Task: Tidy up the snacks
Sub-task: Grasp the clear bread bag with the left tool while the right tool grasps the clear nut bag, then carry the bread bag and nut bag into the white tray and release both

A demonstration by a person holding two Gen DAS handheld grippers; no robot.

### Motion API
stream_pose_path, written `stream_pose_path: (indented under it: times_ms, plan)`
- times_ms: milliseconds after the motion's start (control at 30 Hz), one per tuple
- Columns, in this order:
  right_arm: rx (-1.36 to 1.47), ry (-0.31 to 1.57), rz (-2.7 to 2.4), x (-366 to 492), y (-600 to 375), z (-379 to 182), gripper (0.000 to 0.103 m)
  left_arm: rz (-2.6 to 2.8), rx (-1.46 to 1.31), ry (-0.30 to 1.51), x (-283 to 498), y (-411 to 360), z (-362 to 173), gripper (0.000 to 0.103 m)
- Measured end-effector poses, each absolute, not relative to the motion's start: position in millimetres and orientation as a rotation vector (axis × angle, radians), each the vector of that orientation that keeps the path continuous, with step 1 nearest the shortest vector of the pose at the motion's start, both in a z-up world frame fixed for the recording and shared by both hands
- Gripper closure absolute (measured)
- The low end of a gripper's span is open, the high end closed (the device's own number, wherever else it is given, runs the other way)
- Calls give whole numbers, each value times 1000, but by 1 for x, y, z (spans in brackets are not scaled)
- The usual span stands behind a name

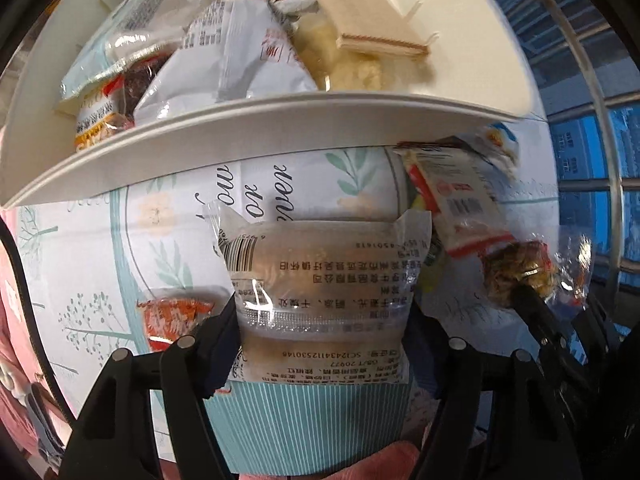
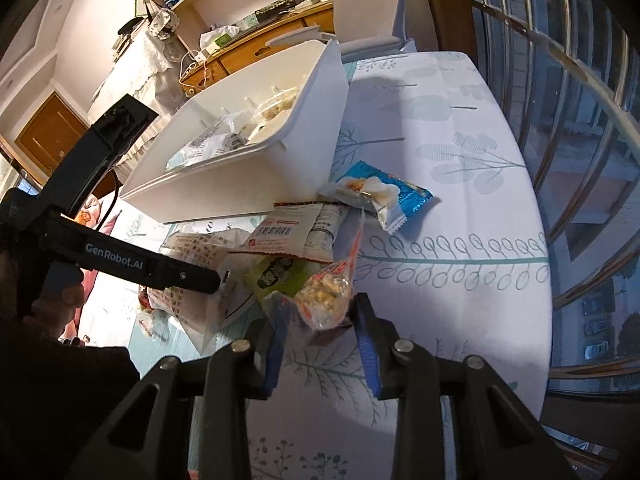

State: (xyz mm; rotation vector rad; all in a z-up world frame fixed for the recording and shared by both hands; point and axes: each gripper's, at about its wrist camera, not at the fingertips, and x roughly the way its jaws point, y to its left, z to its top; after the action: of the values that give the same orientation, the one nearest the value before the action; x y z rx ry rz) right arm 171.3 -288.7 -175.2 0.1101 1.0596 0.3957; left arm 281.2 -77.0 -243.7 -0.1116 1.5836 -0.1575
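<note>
A white plastic bin (image 2: pixel 224 184) stands on the counter (image 2: pixel 460 280), which wears a cloth printed with leaves. The bin holds a heap of snacks: in the left wrist view a white foil bag (image 1: pixel 240 60) lies in the middle, a pale blue packet (image 1: pixel 132 24) leans at the left wall, and a wafer biscuit (image 1: pixel 360 24) rests on yellowish pieces in clear wrap at the right. Just outside the bin a blue packet (image 2: pixel 380 196) and a white packet with a barcode (image 2: pixel 288 232) lie on the cloth. The left hand-held gripper (image 1: pixel 320 340) points down and pinches a clear pouch with printed text (image 1: pixel 320 272) between its pads, in front of the bin's near rim. The right hand-held gripper (image 2: pixel 320 336) pinches a clear bag of puffed pieces (image 2: pixel 324 296) above the cloth, near the loose packets.
</note>
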Motion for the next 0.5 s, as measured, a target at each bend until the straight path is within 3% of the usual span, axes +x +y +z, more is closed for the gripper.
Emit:
stream_pose_path:
  times_ms: [500]
  plan:
    - [79,1003,351,168,-269,-125,70,-257,-68,1525,263,-53,-162,30]
